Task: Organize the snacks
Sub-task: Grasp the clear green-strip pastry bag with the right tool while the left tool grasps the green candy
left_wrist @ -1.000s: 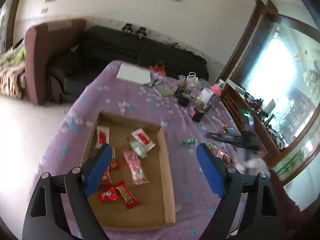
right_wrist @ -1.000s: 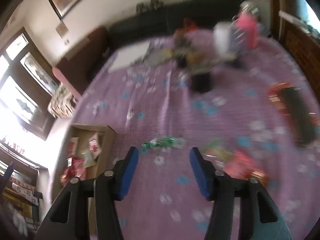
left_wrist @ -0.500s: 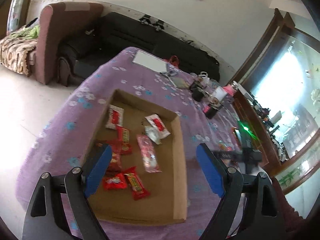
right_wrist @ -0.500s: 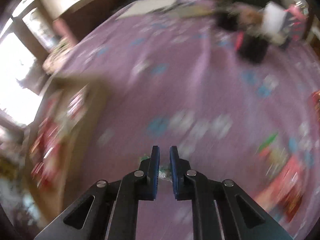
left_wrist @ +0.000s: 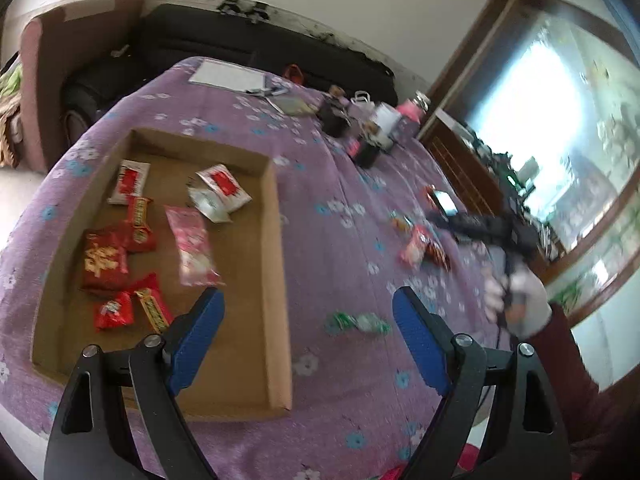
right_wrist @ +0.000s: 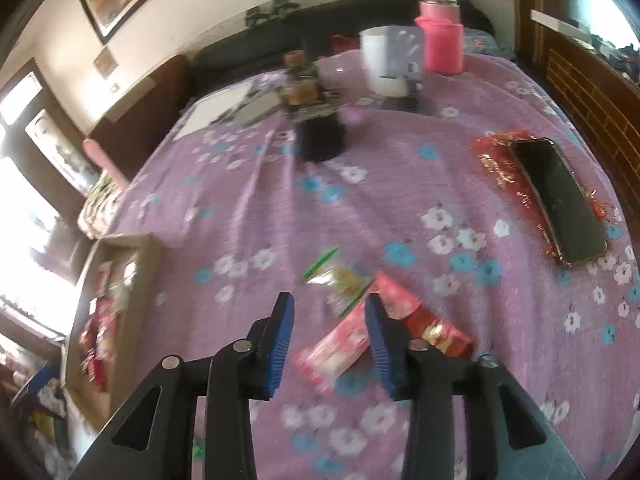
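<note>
The left gripper hangs over the purple flowered tablecloth with its 2 blue fingers spread wide and nothing between them. Beyond its left finger lies 1 cardboard tray holding about 8 snack packets: 2 white ones with red labels, 1 long pink packet, and roughly 5 red ones, of which 1 red pouch bears large gold characters. The print on the others is too small to read. Between the 2 fingers and just ahead of them, 1 green candy wrapper lies on the cloth outside the tray.

The right gripper is parted about halfway, holding nothing. In its gap sits 1 pink snack bar; just past its right finger is 1 red and gold packet, and ahead of the fingertips 1 green-edged clear packet. Far ahead and to the right, 1 dark phone rests on 1 red envelope with gold print, blurred beyond reading. At the far end stand 1 pink bottle and 1 white mug.
</note>
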### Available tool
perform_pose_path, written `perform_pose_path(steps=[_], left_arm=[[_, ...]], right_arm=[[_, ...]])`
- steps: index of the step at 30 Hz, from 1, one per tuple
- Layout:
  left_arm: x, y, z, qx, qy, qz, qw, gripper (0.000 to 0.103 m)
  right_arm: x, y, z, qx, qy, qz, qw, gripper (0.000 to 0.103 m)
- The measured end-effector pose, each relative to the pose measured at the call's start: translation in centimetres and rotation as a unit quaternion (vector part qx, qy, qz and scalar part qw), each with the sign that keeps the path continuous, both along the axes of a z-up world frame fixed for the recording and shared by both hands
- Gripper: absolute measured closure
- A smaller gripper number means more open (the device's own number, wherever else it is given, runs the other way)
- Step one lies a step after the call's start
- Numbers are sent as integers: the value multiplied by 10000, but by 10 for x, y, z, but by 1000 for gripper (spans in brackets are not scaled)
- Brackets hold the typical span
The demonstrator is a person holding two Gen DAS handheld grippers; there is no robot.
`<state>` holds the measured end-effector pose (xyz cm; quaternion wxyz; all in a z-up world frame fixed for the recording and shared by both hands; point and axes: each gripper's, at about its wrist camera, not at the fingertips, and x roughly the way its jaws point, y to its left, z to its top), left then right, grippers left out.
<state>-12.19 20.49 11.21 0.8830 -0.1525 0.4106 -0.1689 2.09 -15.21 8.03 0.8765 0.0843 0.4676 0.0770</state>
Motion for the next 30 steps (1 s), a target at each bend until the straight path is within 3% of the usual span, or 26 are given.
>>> perform_pose_path(steps=[3,6,9,10,11,15,18,22,25,30], left_arm=[[-8,-12,1,159,-30,-103,9998,16],[-14,-18,0,227,6,-150,9996,16],[-16,-22,-1,225,54,-165,9996,16],[-16,-23,-2,235,63,-172,9996,16],[-16,-26,-2,252,70,-198,9995,16],[-10,-46,-3,240,67,-438,9987,16],[-7,-67,-7,355,75,-742,9966,16],[1,-103,-25,656,240,-1082,9917,16],[9,-121,-44,826,491,-1078,9895,17],[15,-141,-58,1299,342,-972,9862,17]], right_arm=[[28,17,-14,-413,-105,187,9989,61],[54,30,-37,-502,227,484,9973,48],[61,38,-53,-553,433,642,9955,49],[60,42,-53,-609,431,704,9947,56],[57,46,-53,-691,434,738,9939,57],[34,58,-54,-462,594,955,9926,62],[7,58,-56,17,625,1042,9926,62],[-18,53,-60,243,103,1059,9940,59],[-27,47,-64,440,-278,1103,9925,58],[-24,38,-65,830,-255,1076,9904,58]])
